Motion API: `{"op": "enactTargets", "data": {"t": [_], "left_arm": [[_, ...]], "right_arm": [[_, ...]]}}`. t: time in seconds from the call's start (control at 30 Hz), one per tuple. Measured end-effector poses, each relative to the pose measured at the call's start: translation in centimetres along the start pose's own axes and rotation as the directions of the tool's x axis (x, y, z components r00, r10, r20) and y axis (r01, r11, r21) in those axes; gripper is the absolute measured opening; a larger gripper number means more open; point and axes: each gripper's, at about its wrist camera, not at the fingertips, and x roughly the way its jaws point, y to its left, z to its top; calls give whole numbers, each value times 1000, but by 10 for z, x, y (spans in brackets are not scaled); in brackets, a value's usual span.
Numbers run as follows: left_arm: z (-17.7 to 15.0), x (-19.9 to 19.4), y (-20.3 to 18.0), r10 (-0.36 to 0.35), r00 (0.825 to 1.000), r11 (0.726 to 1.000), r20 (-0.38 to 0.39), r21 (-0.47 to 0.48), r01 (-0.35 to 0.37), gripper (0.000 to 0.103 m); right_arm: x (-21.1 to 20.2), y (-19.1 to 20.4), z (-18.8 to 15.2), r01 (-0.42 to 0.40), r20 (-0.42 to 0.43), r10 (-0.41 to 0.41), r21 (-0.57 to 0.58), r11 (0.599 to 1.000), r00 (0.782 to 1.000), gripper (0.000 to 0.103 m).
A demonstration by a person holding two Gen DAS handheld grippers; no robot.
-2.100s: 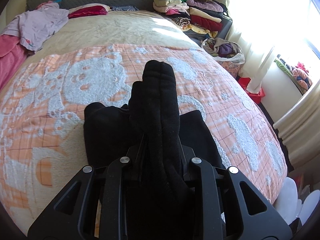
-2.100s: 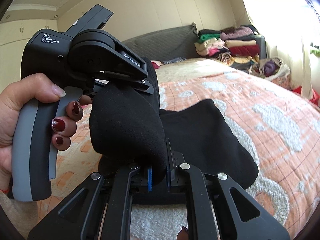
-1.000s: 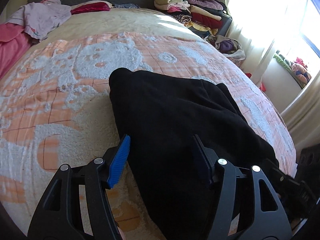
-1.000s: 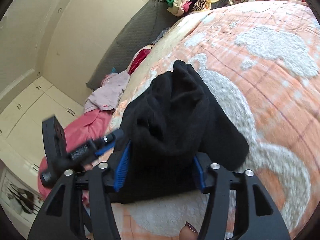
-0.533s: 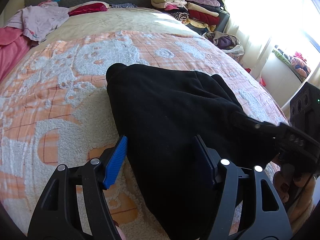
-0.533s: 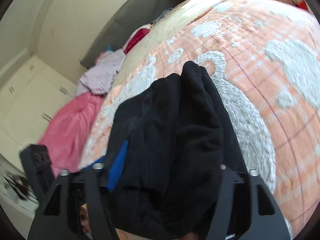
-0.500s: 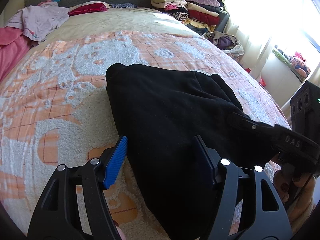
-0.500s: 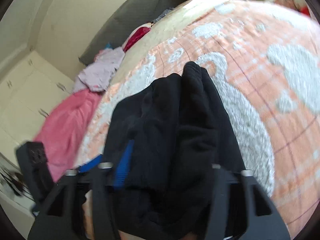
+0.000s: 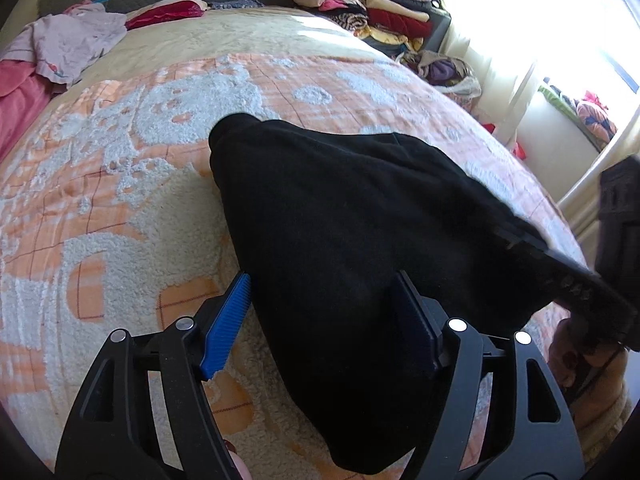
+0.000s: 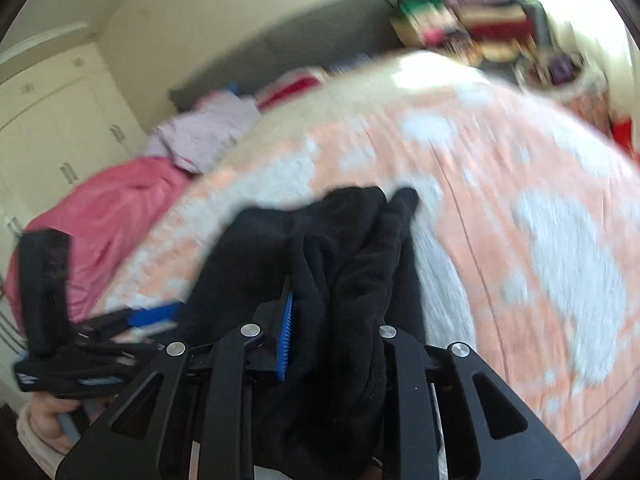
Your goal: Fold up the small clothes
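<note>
A black fleece garment (image 9: pixel 344 216) lies on the orange and white blanket (image 9: pixel 120 184) on the bed. My left gripper (image 9: pixel 320 312) is open, its jaws wide apart over the garment's near edge. My right gripper (image 10: pixel 332 320) is closing on a bunched fold of the black garment (image 10: pixel 352 264); the view is blurred, and the jaws stand narrower with cloth filling the gap. The right gripper's body also shows at the right edge of the left wrist view (image 9: pixel 616 240).
A stack of folded clothes (image 9: pixel 360 4) sits at the bed's far right corner. A lilac garment (image 9: pixel 68 40) and pink cloth (image 9: pixel 16 88) lie at the far left. A basket of clothes (image 9: pixel 444 72) stands by the curtain.
The left gripper let go of the garment and opened wide. The right gripper swung round and its jaws narrowed on a fold of the black cloth. The garment now lies spread on the blanket.
</note>
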Motion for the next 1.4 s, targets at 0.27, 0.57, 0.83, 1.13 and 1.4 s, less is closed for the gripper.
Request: {"op": "enactTargets", "data": {"t": [0.27,0.57,0.83,1.13,1.4], "left_arm": [[-6,0,0,-4,1000,1000,2,-7,4,68],[-18,-22,-4,-20,999,1000,45,-1,20,73],[-38,-58,-4,-26,994,1000,109,9,25,93],[-70,-96,6,-3,985,1000,171,1,3,93],[-98,-109,17,25,986,999,166,-26,-21,93]], "right_arm": [[-26,-17,-20,24,70,-31,99,995,997,60],[-82,16,-42,167,204,-164,4,986,965,88],[-120,39,-60,181,288,-161,-45,982,944,98],[-142,62,-83,198,331,-158,-91,976,930,98],[-149,75,-102,200,320,-152,-122,972,935,98]]}}
